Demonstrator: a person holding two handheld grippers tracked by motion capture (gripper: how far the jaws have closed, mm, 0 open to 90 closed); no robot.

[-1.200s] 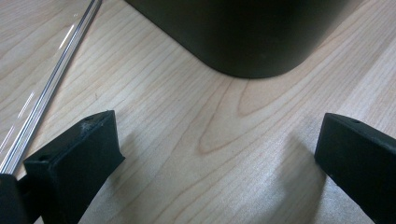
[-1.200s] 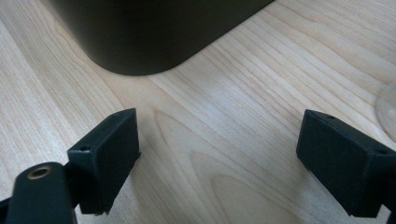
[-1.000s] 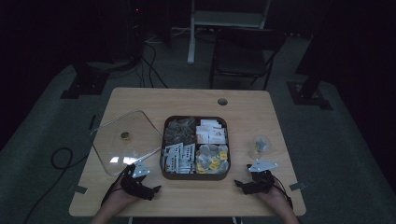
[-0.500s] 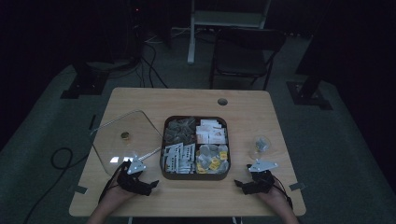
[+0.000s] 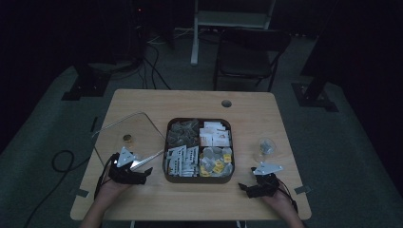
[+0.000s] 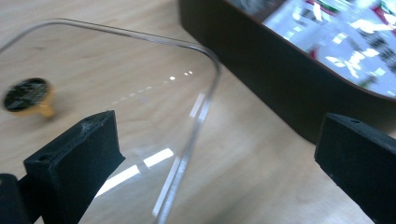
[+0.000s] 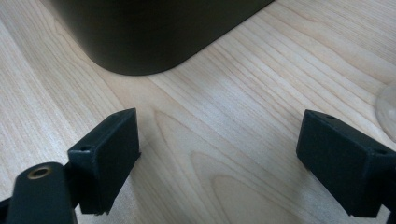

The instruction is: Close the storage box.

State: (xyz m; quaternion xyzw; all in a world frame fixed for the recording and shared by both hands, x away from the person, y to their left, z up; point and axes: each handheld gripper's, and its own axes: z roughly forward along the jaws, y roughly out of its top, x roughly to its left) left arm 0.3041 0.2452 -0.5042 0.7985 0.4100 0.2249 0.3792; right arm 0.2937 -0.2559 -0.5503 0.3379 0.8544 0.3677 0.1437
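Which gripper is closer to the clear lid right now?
Left. The left gripper sits at the clear lid's near corner, jaws open astride its edge. The right gripper is across the tray, at the table's near right.

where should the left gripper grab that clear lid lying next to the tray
Probably by the small gold knob standing up from the clear lid, coming down from above. The lid lies flat on the table, so its thin rim offers little to pinch. The left gripper, jaws open, sits at the lid's near corner beside the tray.

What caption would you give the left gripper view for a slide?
Open left gripper straddling the corner of a clear lid on the table, beside a dark tray.
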